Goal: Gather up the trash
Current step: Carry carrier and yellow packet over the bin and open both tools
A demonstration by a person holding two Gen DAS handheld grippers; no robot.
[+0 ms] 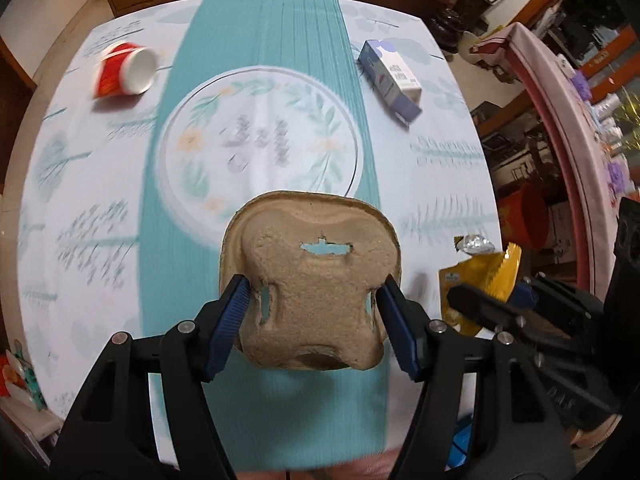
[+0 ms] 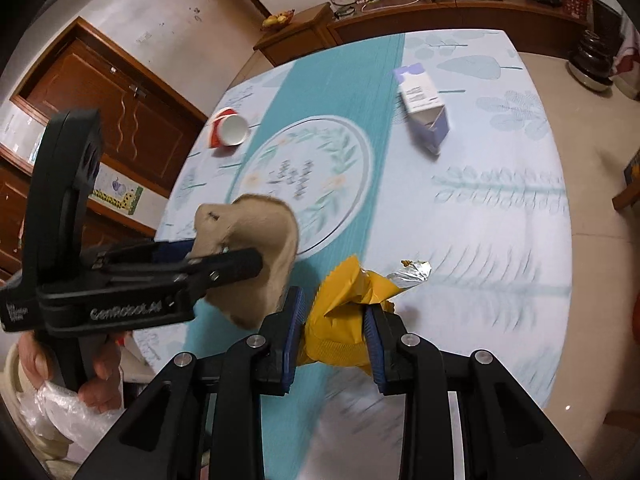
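Holding one piece of trash in each tool, the person has the collection partly done, judging by what lies on the bench (image 1: 80,168). The left gripper (image 1: 314,312) has its fingers (image 1: 234,312) closed against the sides of a brown pulp tray (image 1: 312,280), which is lifted clear of the bench near its front edge; the fingers stand fairly wide apart because the tray fills the gap. The right gripper (image 2: 334,332) has its fingers (image 2: 294,328) closed to a narrow gap on a yellow wrapper (image 2: 340,320), held just right of the tray at the near right of the bench. Two items are not yet collected: a red paper cup (image 1: 124,70) lying on its side at the far left, and a blue-and-white carton (image 1: 390,76) lying at the far right, well apart from each other. No bin shows clearly in either view. The tray is moulded fibre, rough and rounded, with torn slots in its face. The wrapper is crumpled, with a torn top that exposes a silver lining.
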